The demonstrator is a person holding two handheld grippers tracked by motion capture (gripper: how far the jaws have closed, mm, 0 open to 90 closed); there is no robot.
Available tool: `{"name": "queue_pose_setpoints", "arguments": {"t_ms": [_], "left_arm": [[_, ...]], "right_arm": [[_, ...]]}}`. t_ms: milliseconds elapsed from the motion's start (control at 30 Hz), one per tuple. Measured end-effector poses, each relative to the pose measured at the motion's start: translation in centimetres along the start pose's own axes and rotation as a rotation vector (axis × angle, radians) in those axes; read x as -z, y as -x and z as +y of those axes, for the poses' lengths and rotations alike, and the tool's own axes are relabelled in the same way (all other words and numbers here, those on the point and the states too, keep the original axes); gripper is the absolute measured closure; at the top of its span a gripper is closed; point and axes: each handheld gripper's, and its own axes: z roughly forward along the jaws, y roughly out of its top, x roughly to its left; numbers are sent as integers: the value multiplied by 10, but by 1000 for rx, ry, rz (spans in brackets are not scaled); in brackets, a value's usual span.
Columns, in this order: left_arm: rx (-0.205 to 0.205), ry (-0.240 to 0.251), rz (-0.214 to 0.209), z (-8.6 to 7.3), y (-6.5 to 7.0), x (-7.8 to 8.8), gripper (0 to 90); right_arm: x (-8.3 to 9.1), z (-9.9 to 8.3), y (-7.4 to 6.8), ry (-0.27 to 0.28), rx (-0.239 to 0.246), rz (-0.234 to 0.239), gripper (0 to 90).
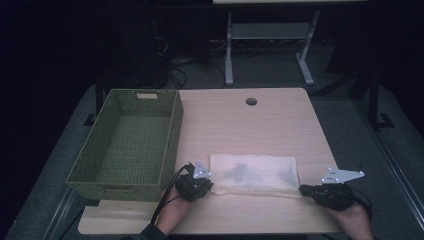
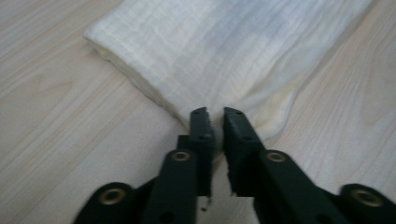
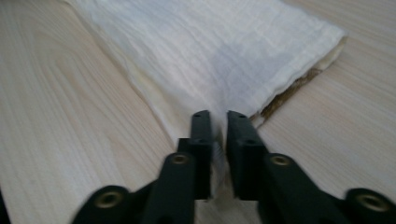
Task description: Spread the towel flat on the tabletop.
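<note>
On the near half of the light wood table (image 1: 250,125), a folded cream cloth (image 1: 254,174) lies flat with its long side running left to right; faint grey patches show on its upper face. No brand, label or legible writing can be made out on any item.

The left gripper (image 1: 204,186) sits at the cloth's near left corner, held by the person's left hand (image 1: 175,212). In the left gripper view, the left gripper (image 2: 215,114) has its two black jaws drawn nearly together, with the corner of the cloth (image 2: 224,51) pinched between them.

The right gripper (image 1: 305,189) sits at the cloth's near right corner, held by the right hand (image 1: 355,220). In the right gripper view, the right gripper (image 3: 217,116) likewise has its jaws nearly together, clamped on the cloth (image 3: 210,46) at that corner; layered fold edges show at the cloth's end.

A green woven basket (image 1: 170,145) stands at the table's left edge, just beside the left gripper and apart from the cloth. A round cable hole (image 1: 251,101) is set near the table's far edge. A grey three-cornered plate tops each gripper.
</note>
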Motion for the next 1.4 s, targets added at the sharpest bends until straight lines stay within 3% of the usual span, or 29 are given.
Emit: {"name": "queue_pose_setpoints", "arguments": {"t_ms": [100,367,800,1033,1233,1400], "left_arm": [[16,37,-16,3,-1,6,693],[25,82,-27,14,-6,8,518],[25,126,23,42,-30,-10,490],[50,128,58,57,-47,-22,499],[83,115,84,60,-60,-34,501],[106,107,93,62,-69,-40,503]], "right_arm": [[6,3,0,43,-21,17,683],[10,14,4,81,-29,-9,606],[-7,42,27,105,-31,-49,584],[-16,57,48,126,-44,-84,602],[-30,64,66,95,-63,-117,614],[-43,64,77,72,-81,-110,627]]}}
